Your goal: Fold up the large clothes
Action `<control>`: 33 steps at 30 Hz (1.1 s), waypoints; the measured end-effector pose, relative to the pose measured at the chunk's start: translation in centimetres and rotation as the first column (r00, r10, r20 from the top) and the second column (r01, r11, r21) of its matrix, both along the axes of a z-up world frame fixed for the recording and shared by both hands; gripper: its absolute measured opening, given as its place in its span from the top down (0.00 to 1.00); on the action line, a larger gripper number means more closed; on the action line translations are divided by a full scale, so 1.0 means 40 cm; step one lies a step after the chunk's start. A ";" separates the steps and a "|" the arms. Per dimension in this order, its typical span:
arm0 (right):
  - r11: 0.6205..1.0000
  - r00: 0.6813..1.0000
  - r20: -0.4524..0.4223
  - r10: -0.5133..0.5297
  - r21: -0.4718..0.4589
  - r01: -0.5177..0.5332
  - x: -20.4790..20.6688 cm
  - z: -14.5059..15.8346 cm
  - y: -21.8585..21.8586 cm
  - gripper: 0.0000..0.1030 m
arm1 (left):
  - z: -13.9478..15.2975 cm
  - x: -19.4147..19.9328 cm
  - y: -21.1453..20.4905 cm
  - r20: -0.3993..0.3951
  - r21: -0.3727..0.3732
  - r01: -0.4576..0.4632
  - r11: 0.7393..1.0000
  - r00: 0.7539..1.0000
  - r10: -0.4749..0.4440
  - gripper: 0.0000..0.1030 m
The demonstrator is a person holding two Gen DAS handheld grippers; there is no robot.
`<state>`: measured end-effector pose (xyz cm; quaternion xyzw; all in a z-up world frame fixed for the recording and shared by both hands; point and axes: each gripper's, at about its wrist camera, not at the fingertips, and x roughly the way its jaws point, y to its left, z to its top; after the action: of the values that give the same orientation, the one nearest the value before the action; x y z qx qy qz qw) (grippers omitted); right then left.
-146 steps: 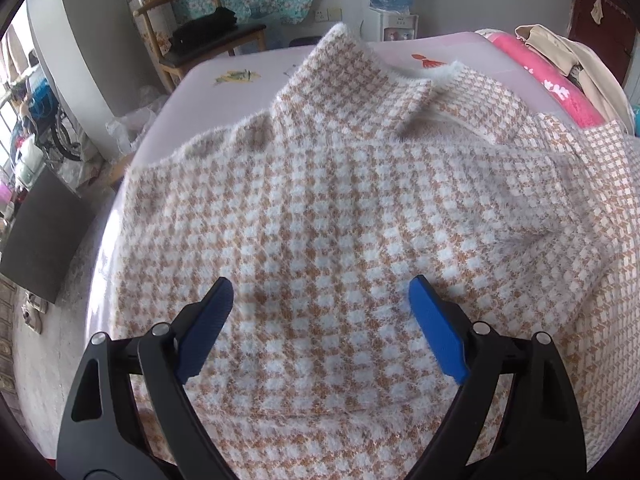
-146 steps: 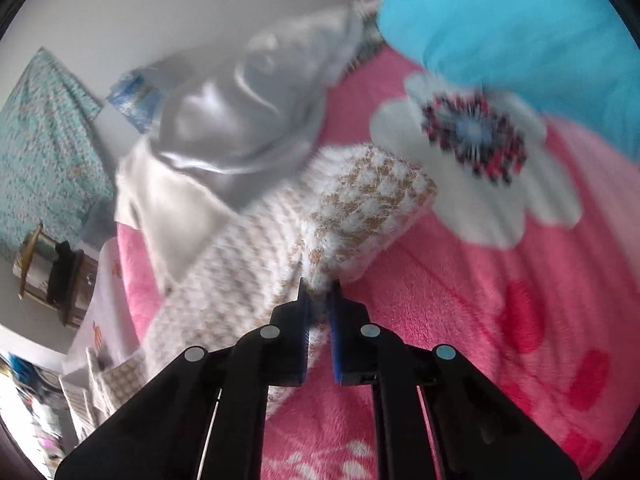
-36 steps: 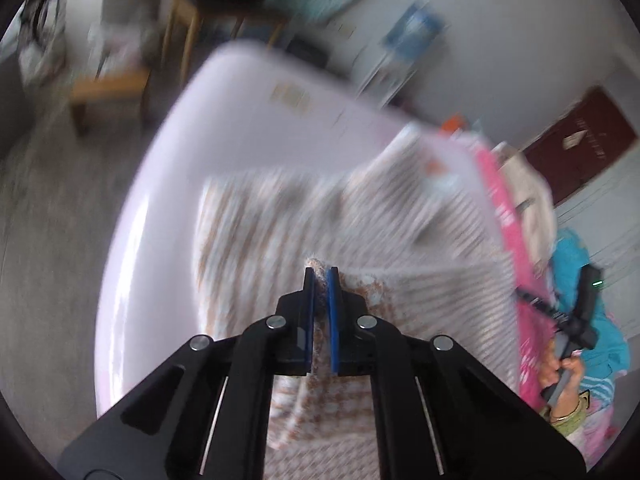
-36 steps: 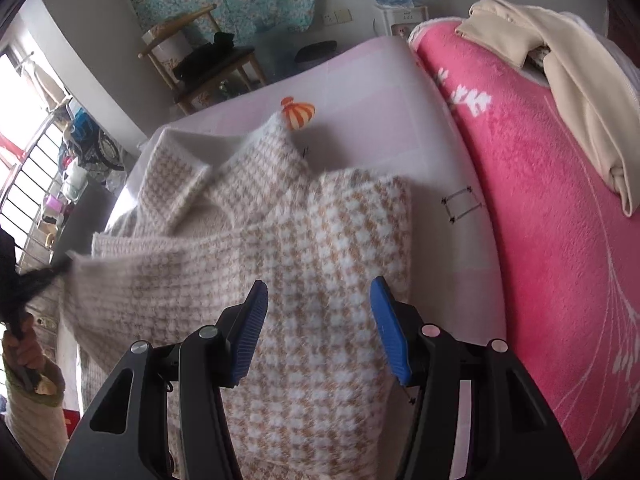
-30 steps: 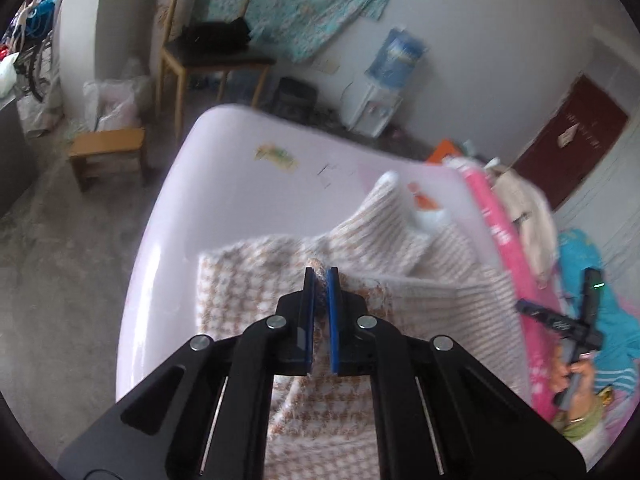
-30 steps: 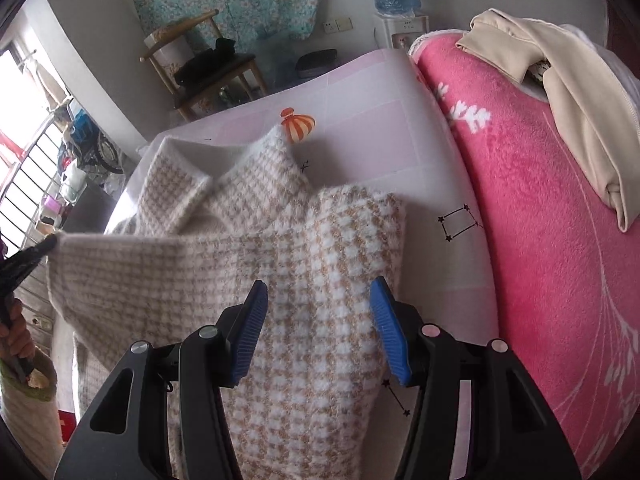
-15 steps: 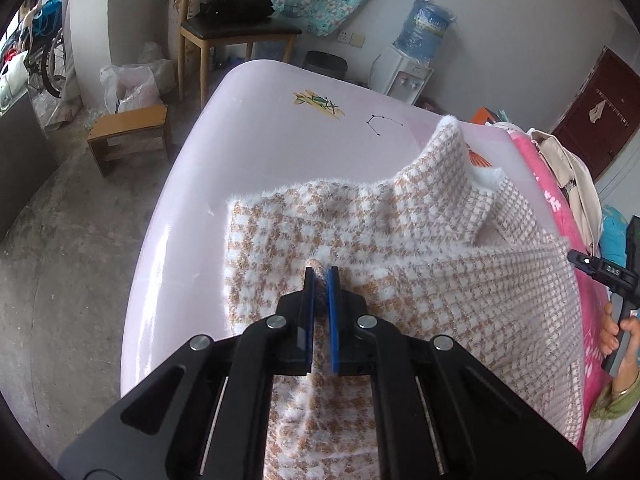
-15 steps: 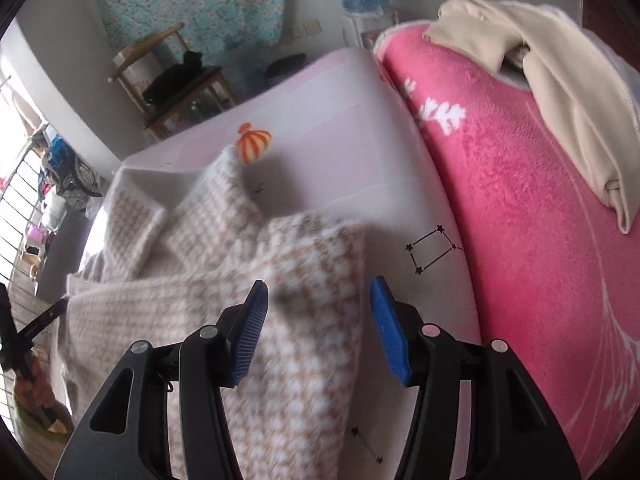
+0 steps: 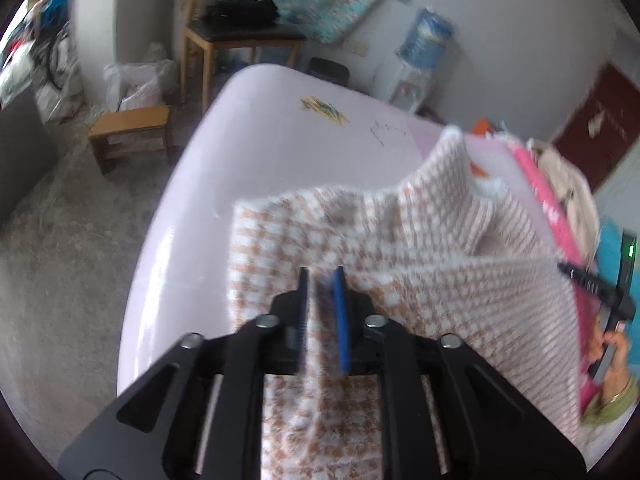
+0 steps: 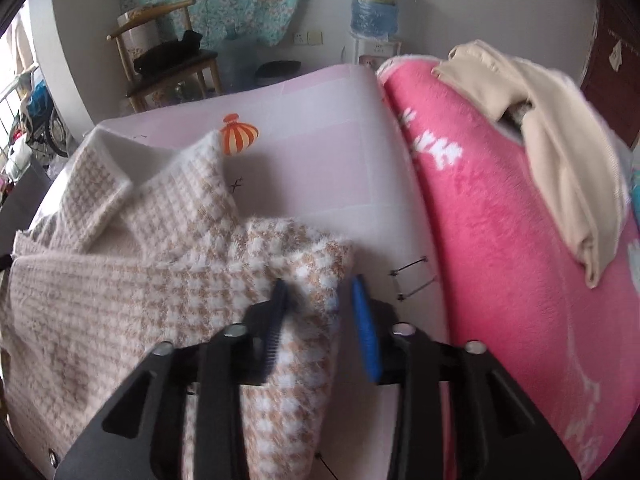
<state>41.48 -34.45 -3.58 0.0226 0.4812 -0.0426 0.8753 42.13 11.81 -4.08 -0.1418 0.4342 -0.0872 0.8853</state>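
Left gripper [image 9: 321,280] jaws just opening, narrow gap, checked sweater [image 9: 440,272] fold between. Right gripper [image 10: 320,292] jaws closing, half-wide, over sweater's right edge, not pressing.

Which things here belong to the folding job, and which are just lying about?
Part of the job:
sweater
left gripper
right gripper
bed sheet

Lying about:
pink blanket
beige garment
chair
stool
water bottle
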 end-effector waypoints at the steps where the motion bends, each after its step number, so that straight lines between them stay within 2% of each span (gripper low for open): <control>1: 1.000 1.000 0.012 0.004 0.007 -0.004 -0.015 0.015 -0.009 0.58 | 0.018 -0.012 0.022 0.028 -0.032 -0.021 0.999 0.999 0.022 0.75; 4: 0.999 0.997 0.073 0.035 0.023 -0.037 -0.063 0.078 0.006 0.56 | 0.065 -0.042 0.049 0.078 -0.057 -0.032 0.998 0.996 0.036 0.75; 6: 0.990 0.986 0.104 0.128 0.049 -0.134 -0.099 0.108 0.060 0.56 | 0.095 -0.068 0.032 0.107 -0.061 0.021 0.998 0.994 -0.014 0.75; 8: 0.961 0.963 0.096 0.254 0.088 -0.262 -0.118 0.108 0.129 0.56 | 0.105 -0.086 -0.014 0.101 -0.069 0.105 0.992 0.990 -0.098 0.75; 10: 0.916 0.923 0.066 0.380 0.110 -0.385 -0.123 0.085 0.221 0.56 | 0.094 -0.094 -0.070 0.076 -0.053 0.172 0.984 0.983 -0.168 0.75; 13: 0.869 0.876 0.023 0.481 0.122 -0.480 -0.106 0.033 0.331 0.56 | 0.050 -0.094 -0.147 0.041 0.045 0.196 0.980 0.979 -0.197 0.75; 16: 0.874 0.873 -0.068 0.484 0.079 -0.479 -0.080 -0.037 0.382 0.56 | -0.027 -0.073 -0.166 -0.028 0.186 0.117 0.976 0.993 -0.114 0.75; 18: 0.879 0.878 -0.077 0.472 0.115 -0.463 -0.068 -0.050 0.368 0.56 | -0.042 -0.083 -0.143 -0.018 0.150 0.113 0.982 0.994 -0.111 0.75; 20: 0.890 0.888 -0.087 0.452 0.098 -0.444 -0.065 -0.028 0.368 0.60 | -0.024 -0.094 -0.135 -0.011 0.137 0.102 0.985 0.995 -0.101 0.79; 23: 0.868 0.872 -0.039 0.488 0.127 -0.480 -0.059 0.011 0.406 0.60 | 0.025 -0.107 -0.154 0.052 0.106 0.156 0.982 0.985 -0.162 0.79; 25: 0.852 0.859 -0.020 0.511 0.148 -0.503 -0.044 0.012 0.451 0.60 | 0.040 -0.105 -0.200 0.064 0.109 0.204 0.973 0.975 -0.211 0.78; 29: 0.856 0.855 -0.074 0.514 0.117 -0.504 -0.019 -0.058 0.507 0.60 | -0.028 -0.078 -0.276 -0.043 0.199 0.230 0.953 0.973 -0.226 0.78; 30: 0.853 0.852 -0.060 0.520 0.101 -0.513 -0.028 -0.054 0.507 0.60 | -0.051 -0.076 -0.277 -0.059 0.204 0.226 0.953 0.974 -0.218 0.78; 31: 0.855 0.854 -0.064 0.516 0.100 -0.509 -0.035 -0.045 0.501 0.60 | -0.054 -0.083 -0.269 -0.035 0.190 0.220 0.957 0.975 -0.217 0.78; 33: 0.866 0.868 -0.049 0.494 0.112 -0.487 -0.056 -0.020 0.473 0.60 | -0.044 -0.092 -0.250 -0.038 0.163 0.214 0.963 0.977 -0.211 0.78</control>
<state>39.24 -15.53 -4.37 -0.0600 0.5054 0.2037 0.8363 38.43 1.83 -5.85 -0.0209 0.4619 -0.1437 0.8750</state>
